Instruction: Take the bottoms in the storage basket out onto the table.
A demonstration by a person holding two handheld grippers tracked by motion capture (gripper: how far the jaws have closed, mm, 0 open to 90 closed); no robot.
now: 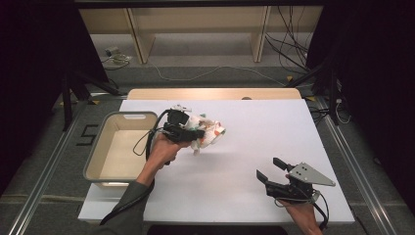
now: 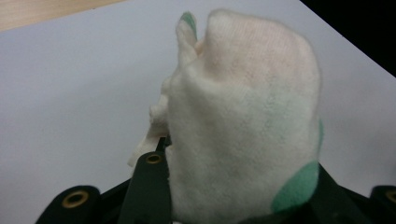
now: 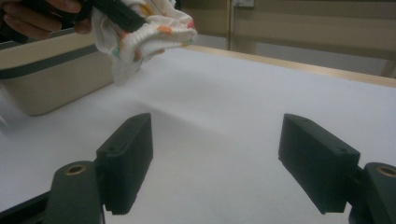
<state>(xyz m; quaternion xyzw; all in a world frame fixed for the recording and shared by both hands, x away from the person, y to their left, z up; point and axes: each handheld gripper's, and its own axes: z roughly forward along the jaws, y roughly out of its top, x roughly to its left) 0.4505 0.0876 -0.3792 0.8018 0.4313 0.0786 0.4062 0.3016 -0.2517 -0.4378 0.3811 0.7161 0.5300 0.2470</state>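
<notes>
Socks (image 1: 208,132), a white bundle with orange and green dots, hang clamped in the left gripper (image 1: 193,133) above the white table (image 1: 235,196), just right of the beige bin (image 1: 95,164) standing on the table's left edge. Beyond the table lie grey floor, loose cables (image 1: 288,46) and wooden shelving (image 1: 195,29). The left hand (image 1: 161,152) reaches forward with wrist raised. The right gripper (image 1: 269,170) rests low near the table's front right corner, jaws spread wide with nothing between them

Left gripper (image 1: 195,131) held raised, jaws clamped tight; right gripper (image 1: 270,169) low, jaws spread wide
</notes>
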